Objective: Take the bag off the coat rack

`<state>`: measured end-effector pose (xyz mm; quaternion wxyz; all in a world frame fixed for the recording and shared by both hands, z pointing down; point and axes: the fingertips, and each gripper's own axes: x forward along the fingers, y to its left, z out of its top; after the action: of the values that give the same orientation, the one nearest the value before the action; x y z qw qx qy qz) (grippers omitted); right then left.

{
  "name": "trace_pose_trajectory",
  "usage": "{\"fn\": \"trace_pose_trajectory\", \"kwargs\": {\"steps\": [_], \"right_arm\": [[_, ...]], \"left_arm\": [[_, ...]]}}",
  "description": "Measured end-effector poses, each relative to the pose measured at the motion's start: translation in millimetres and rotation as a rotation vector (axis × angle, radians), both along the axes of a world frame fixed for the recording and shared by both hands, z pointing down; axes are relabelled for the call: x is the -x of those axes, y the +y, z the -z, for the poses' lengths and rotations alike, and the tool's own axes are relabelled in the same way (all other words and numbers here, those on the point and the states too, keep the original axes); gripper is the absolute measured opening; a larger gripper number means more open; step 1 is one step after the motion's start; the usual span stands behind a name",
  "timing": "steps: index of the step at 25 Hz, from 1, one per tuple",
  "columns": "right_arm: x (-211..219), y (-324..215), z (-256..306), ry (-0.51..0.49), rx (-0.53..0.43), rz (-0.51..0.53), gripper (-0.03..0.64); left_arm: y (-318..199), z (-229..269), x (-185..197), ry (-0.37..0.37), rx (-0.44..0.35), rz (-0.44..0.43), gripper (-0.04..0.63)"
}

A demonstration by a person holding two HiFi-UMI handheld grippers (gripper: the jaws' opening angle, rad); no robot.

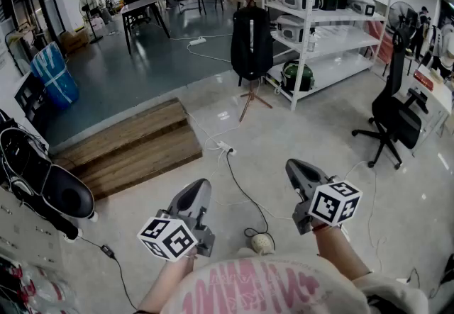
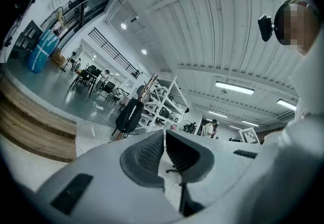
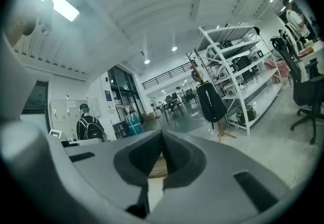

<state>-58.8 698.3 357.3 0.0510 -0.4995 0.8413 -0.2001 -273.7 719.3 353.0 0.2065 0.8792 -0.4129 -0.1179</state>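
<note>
Presently held: nothing; both grippers are empty.
Left gripper: the left gripper (image 1: 201,187) is moulded grey plastic with dark ribbed pads, its jaws pressed together, held low over the floor.
Right gripper: the right gripper (image 1: 294,166) has the same grey shell and dark pads, with its jaws pressed together.
Marker cubes: each gripper carries a white cube printed with black square patterns; these hold no letters.
Bag: the bag (image 1: 251,42) is a black fabric backpack, tall and rounded, with a pale vertical stripe down its front. No brand can be made out.
Bag location: it hangs on the coat rack (image 1: 250,98), well apart from both grippers.
Coat rack: a thin reddish-brown pole on splayed feet, standing just beside the shelving unit (image 1: 307,30).
Shelving unit: a white metal frame holding rounded white and dark green appliances.
Office chair (image 1: 394,118): black, on a star base, at the right.
Wooden platform (image 1: 131,147): brown planks forming a low step between the pale glossy floor and the darker floor beyond.
Cable (image 1: 241,187): dark and thin, trailing across the floor between the grippers.
Shirt lettering (image 1: 264,284): pink print on pale cloth, too cut off to read.
</note>
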Motion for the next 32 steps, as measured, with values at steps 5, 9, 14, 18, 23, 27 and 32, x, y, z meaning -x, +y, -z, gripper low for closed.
{"fn": "trace_pose_trajectory", "kwargs": {"steps": [5, 9, 14, 18, 23, 27, 32], "right_arm": [[-3.4, -13.1, -8.7, 0.007, 0.021, 0.002, 0.005], [-5.6, -24.2, -20.8, 0.008, 0.051, 0.007, 0.005], [-20.8, -56.6, -36.2, 0.004, 0.092, 0.011, 0.005], [-44.4, -97.7, -44.0, -0.018, 0.120, 0.005, 0.005], [-80.0, -150.3, -36.8, -0.068, 0.095, -0.005, 0.005], [-104.2, -183.4, -36.2, -0.134, 0.105, 0.005, 0.005], [-131.3, -214.7, -51.7, -0.154, 0.158, 0.014, 0.005]], "left_arm": [[-12.3, -7.7, -3.1, 0.006, 0.019, 0.008, 0.017], [-22.1, -20.1, -5.1, 0.003, 0.053, 0.018, 0.017], [-50.1, -33.6, -12.4, 0.013, 0.088, 0.051, 0.017], [-80.4, -44.1, -29.7, 0.000, 0.119, 0.060, 0.017], [-122.2, -53.5, -42.9, -0.027, 0.135, 0.093, 0.017], [-155.1, -54.0, -59.2, -0.015, 0.140, 0.113, 0.017], [-185.3, -51.3, -92.2, -0.008, 0.140, 0.104, 0.017]]}}
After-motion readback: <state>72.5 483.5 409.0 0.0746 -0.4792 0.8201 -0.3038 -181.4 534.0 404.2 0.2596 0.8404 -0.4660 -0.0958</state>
